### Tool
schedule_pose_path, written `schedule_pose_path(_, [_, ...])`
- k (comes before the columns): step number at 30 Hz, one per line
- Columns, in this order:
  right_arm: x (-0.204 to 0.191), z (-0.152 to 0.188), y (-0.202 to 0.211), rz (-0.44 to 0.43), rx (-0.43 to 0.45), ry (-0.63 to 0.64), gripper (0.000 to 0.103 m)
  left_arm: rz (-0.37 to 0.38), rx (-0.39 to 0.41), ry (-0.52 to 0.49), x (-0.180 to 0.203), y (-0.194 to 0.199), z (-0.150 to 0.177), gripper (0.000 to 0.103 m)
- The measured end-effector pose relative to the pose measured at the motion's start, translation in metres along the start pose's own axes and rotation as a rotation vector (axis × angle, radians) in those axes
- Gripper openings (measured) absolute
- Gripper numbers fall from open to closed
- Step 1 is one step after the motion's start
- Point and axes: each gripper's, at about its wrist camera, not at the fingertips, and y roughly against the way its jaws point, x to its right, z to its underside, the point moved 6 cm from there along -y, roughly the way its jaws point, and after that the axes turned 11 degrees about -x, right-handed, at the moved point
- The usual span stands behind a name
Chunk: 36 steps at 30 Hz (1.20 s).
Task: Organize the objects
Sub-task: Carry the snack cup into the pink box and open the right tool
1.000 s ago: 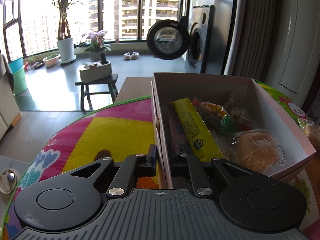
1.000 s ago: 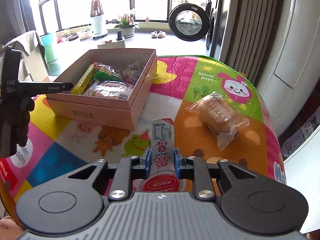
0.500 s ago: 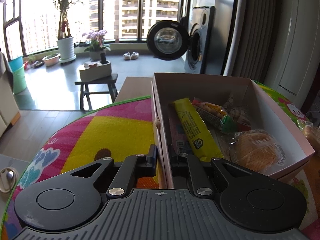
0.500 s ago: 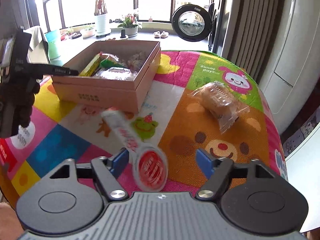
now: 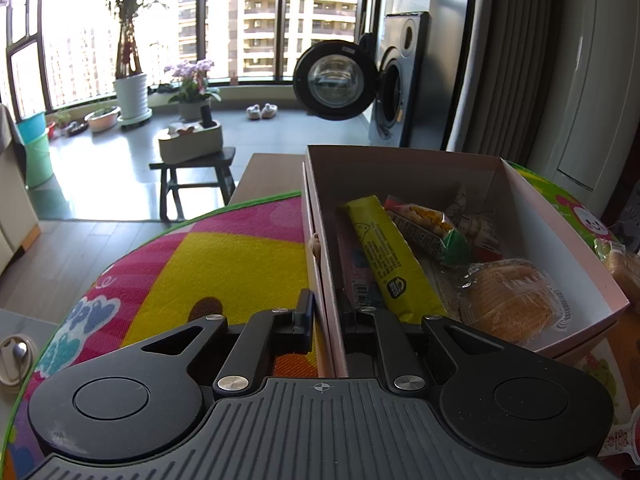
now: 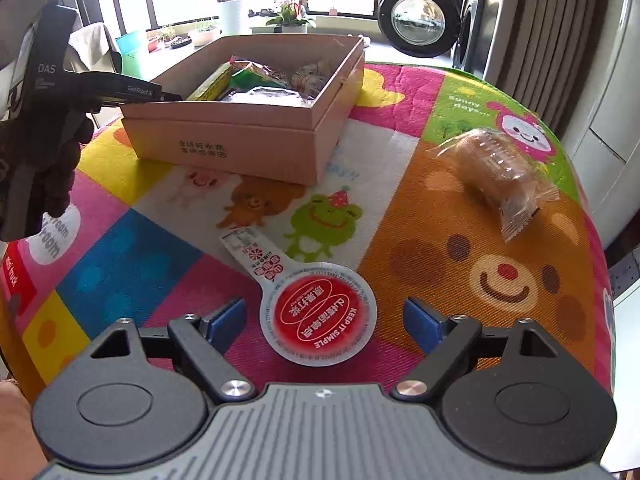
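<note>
Tongs on the right [image 6: 325, 318] are spread wide and empty, with the red sachet [image 6: 318, 322] lying flat on the table mat [image 6: 460, 280] directly between the two blue pads [image 6: 228, 316]. Its round head sits nearest the tongs, and its long axis runs from there away and to the left, along the tab, toward the box [image 6: 256, 144]. The left tongs [image 5: 326, 312] are closed on the box's near wall, one finger inside and one outside, so the box is judged to be steadied. The right hand is plainly the nearer one to the sachet. A wrapped cake [image 6: 494, 178] lies well apart on the right, outside the box.
</note>
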Motion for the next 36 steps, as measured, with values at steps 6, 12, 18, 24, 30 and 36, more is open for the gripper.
schedule_pose_path(6, [-0.002, -0.001, 0.002, -0.013, 0.016, 0.000, 0.062, -0.001, 0.000, 0.000, 0.000, 0.000, 0.000, 0.013])
schedule_pose_path(12, [-0.018, -0.021, 0.032, -0.029, 0.074, 0.064, 0.061, 0.000, 0.000, -0.001, 0.000, 0.000, 0.000, 0.013])
schedule_pose_path(18, [-0.028, -0.125, 0.096, -0.023, 0.348, 0.087, 0.061, 0.003, 0.001, -0.001, -0.001, 0.000, 0.000, 0.013])
schedule_pose_path(24, [-0.031, -0.196, 0.031, -0.042, 0.281, -0.028, 0.061, 0.002, 0.000, -0.003, -0.002, 0.000, 0.001, 0.013])
schedule_pose_path(30, [-0.021, -0.210, -0.013, -0.037, 0.252, -0.139, 0.062, -0.001, -0.001, -0.005, -0.001, 0.001, 0.000, 0.013])
schedule_pose_path(36, [-0.003, -0.206, 0.002, -0.026, 0.290, -0.151, 0.066, -0.009, -0.001, -0.007, 0.001, -0.001, -0.003, 0.013])
